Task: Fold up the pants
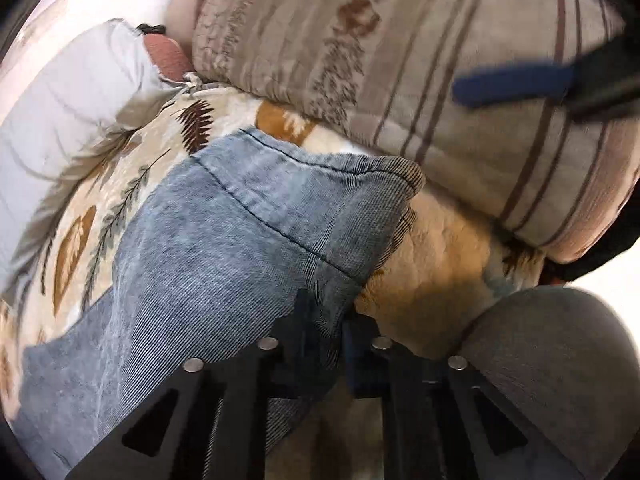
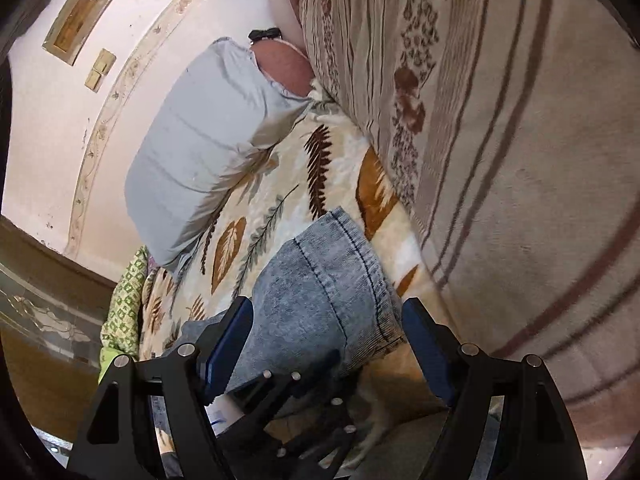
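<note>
Light blue denim pants (image 1: 224,248) lie on a leaf-patterned blanket (image 1: 76,236), one leg's stitched hem (image 1: 320,168) towards the folded quilt. My left gripper (image 1: 330,322) is shut on the hem's near edge, with denim pinched between its black fingers. In the right wrist view the same hem (image 2: 340,264) lies between the wide-apart blue pads of my right gripper (image 2: 326,328), which is open and not pressing on it. The left gripper (image 2: 308,396) shows there as a blurred black frame at the cloth's near edge. One blue-padded finger (image 1: 516,84) of the right gripper shows at upper right.
A thick striped beige quilt (image 2: 500,160) is piled beside the pants on the right. A pale blue pillow (image 2: 200,148) leans against the white wall on the left. A green patterned cloth (image 2: 124,304) hangs at the bed's edge. A person's grey-clad knee (image 1: 552,360) is at lower right.
</note>
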Tool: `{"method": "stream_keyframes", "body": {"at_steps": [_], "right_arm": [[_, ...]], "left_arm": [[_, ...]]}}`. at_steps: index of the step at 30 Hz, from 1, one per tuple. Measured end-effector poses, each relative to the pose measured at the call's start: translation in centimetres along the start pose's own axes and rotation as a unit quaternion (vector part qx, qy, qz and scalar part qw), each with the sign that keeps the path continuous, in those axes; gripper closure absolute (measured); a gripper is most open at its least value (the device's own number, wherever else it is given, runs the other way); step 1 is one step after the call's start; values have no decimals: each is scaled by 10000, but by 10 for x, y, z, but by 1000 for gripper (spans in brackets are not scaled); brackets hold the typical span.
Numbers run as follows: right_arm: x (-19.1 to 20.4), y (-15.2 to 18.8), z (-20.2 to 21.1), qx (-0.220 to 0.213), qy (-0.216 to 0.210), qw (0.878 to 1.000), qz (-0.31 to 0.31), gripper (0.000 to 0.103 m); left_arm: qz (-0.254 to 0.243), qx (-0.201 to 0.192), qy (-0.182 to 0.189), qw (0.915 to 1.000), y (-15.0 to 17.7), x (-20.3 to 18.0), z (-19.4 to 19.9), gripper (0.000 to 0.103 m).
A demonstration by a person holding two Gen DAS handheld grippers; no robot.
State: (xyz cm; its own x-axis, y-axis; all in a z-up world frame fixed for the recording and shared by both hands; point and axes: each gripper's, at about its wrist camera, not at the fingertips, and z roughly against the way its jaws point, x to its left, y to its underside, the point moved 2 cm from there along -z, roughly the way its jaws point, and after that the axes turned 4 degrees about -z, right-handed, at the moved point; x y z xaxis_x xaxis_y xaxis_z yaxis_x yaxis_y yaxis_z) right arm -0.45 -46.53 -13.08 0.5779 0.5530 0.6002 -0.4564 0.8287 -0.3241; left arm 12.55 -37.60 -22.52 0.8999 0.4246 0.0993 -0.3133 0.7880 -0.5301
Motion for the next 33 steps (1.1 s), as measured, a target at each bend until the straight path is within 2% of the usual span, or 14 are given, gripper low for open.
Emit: {"method": "stream_keyframes", "body": {"at_steps": [2, 3, 6, 8, 12, 13, 15, 16, 18, 21, 24, 28, 33], "right_arm": [[-4, -3, -8, 136, -80, 9997, -163, 24], [-5, -5, -12, 216, -99, 9995, -217, 24], [-9, -7, -29, 441, -186, 9977, -486, 24], [-8, -7, -45, 650, -172, 9966, -482, 24], [-10, -3, -87, 1220, -223, 9895, -748, 26], [-13, -2, -95, 1304, -155, 9876, -861, 32], [-13, -2, -98, 1234, -68, 9886, -863, 77], [-12, -3, -97, 1215, 17, 9892, -818, 84], [-4, -6, -90, 1126, 103, 9912, -685, 88], [32, -14, -63, 692, 41, 9976, -32, 89], [85, -13, -38, 423, -155, 9959, 789, 89], [167, 15, -25, 324, -327, 9803, 1922, 89], [233, 76, -55, 805, -801, 9591, 2594, 89]], "left_arm": [[588, -217, 318, 9975, 2, 19, 8, 94], [980, -367, 466, 9934, 5, 31, 18, 94], [1621, -602, 672, 9826, 13, 52, 35, 95], [1758, -630, 737, 9796, 17, 56, 39, 95], [1676, -646, 749, 9809, 22, 54, 42, 95], [1677, -644, 768, 9807, 22, 53, 40, 95], [1690, -666, 769, 9803, 22, 52, 39, 95], [1704, -689, 798, 9797, 21, 51, 41, 95], [1751, -782, 849, 9778, 16, 51, 50, 95], [1867, -1047, 892, 9727, 12, 52, 70, 95], [2164, -1380, 921, 9621, 18, 63, 101, 95], [2902, -1701, 905, 9374, 50, 94, 141, 95], [4032, -1699, 816, 8955, 126, 138, 164, 95]]}}
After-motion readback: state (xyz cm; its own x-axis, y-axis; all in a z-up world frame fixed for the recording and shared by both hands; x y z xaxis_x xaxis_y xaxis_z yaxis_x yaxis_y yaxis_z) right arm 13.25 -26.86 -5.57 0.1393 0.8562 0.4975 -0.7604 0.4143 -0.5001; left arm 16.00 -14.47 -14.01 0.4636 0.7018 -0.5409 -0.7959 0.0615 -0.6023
